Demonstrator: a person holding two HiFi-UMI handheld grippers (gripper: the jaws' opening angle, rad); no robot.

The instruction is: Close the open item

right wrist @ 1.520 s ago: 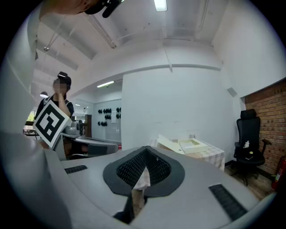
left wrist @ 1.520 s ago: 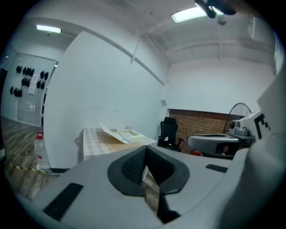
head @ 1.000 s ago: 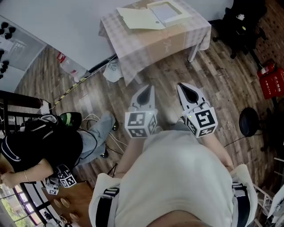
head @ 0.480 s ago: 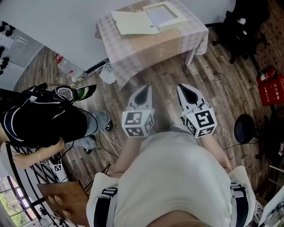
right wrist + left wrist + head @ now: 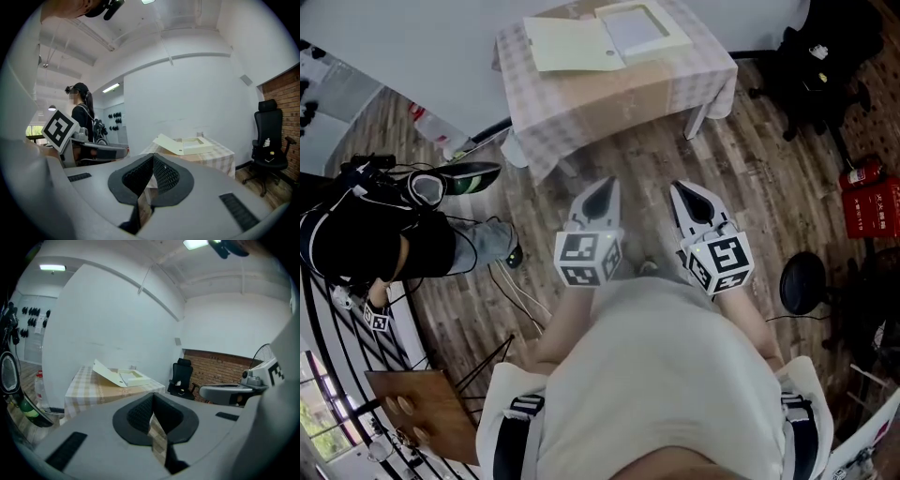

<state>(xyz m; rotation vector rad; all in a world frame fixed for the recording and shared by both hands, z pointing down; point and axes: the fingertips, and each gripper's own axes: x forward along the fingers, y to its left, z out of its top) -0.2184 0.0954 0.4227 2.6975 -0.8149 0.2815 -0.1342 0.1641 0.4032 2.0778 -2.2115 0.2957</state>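
Box (image 5: 609, 37) is sitting open on table (image 5: 619, 94) at 12 o'clock — closing not started, left gripper (image 5: 601, 190) and right gripper (image 5: 692, 194) pressed together, empty.

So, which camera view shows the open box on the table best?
The head view: it looks down on the box, lid and tray both plain. Both gripper views show it small, from the side.

The table (image 5: 619, 89) loses its far edge at the head view's top. What lies inside the box (image 5: 642, 28) is too small to tell. A bystander (image 5: 366, 239) is cut off at the left edge.
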